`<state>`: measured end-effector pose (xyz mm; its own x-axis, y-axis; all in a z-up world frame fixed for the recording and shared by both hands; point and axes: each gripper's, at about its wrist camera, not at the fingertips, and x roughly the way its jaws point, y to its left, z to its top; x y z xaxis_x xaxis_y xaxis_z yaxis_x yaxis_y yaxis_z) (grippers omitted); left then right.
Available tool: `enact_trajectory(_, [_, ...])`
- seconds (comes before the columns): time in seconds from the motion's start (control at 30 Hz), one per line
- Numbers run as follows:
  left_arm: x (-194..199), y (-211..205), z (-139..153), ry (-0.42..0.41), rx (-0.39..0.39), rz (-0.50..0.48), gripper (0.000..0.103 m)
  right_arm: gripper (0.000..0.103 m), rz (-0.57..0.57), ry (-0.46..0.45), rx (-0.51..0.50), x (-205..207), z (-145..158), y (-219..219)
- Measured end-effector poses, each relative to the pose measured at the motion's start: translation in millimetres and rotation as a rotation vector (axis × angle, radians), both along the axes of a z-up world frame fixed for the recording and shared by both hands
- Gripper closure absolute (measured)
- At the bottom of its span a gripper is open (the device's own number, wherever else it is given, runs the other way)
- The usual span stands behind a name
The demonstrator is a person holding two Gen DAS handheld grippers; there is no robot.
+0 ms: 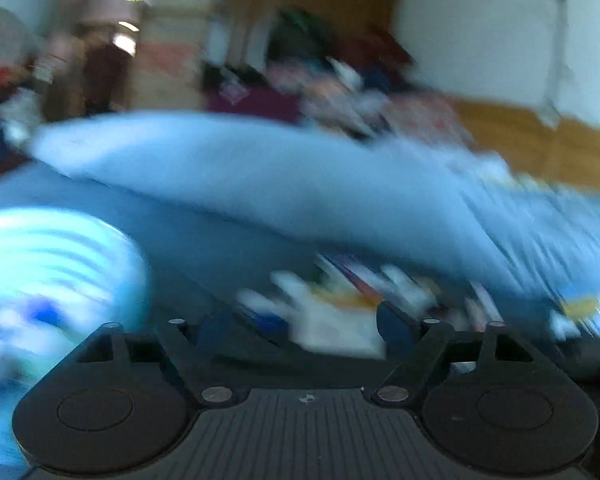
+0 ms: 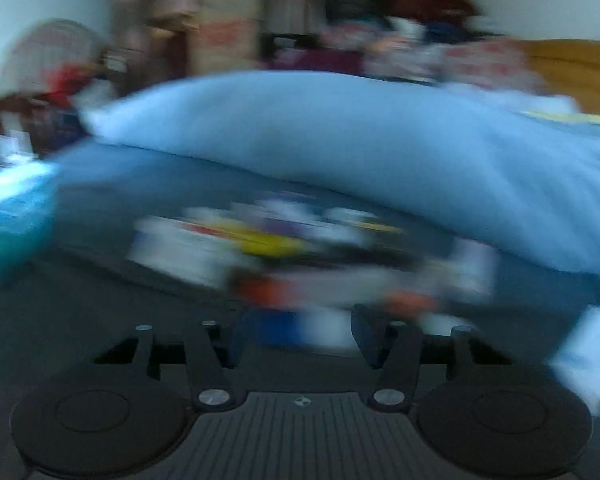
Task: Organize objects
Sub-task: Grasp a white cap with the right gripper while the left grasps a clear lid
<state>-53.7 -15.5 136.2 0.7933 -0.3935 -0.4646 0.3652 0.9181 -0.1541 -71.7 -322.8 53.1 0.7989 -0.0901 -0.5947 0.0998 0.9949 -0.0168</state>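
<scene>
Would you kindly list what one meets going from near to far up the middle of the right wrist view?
Right hand-held gripper → blurred pile of colourful items → light blue pillow → cluttered heap behind.

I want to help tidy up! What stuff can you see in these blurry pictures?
Pillow: one, light blue, lying across the bed behind the pile.
Bed sheet: one, darker blue, under everything.
Pile of small items: too blurred to count; white, yellow, orange, blue; on the sheet ahead of both grippers.
Round ridged thing: one, pale blue, at the left; too blurred to name.
Clutter: mixed colours, beyond the bed.
Left gripper: one, black, open.
Right gripper: one, black, open.
</scene>
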Motion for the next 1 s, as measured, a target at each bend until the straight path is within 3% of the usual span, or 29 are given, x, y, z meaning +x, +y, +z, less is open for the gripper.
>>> enact_trajectory(0.13, [14,-64,-32,0.030,0.041,-0.159,0.028,0.046,-0.115,0.038,0.003,20,-33,-39])
enact_trajectory(0.33, [24,-125,-61,0.033,0.077,-0.290,0.028,0.047,-0.075,0.023,-0.001,50,-56,-42])
enact_trajectory(0.47, [31,-160,-79,0.016,0.095,-0.376,0.029,0.043,-0.093,0.039,0.054,70,-65,-63])
enact_trajectory(0.53, [37,-175,-86,0.006,0.105,-0.409,0.031,0.043,-0.089,0.036,0.070,72,-64,-67])
enact_trajectory(0.6, [43,-189,-93,-0.001,0.113,-0.438,0.032,0.060,-0.068,0.029,0.089,73,-63,-68])
enact_trajectory(0.8, [59,-219,-117,-0.008,0.187,-0.509,0.037,0.061,-0.103,-0.079,0.111,49,-38,-72])
enact_trajectory(1.0, [71,-232,-130,0.014,0.239,-0.534,0.056,0.061,-0.112,-0.145,0.142,43,-32,-78])
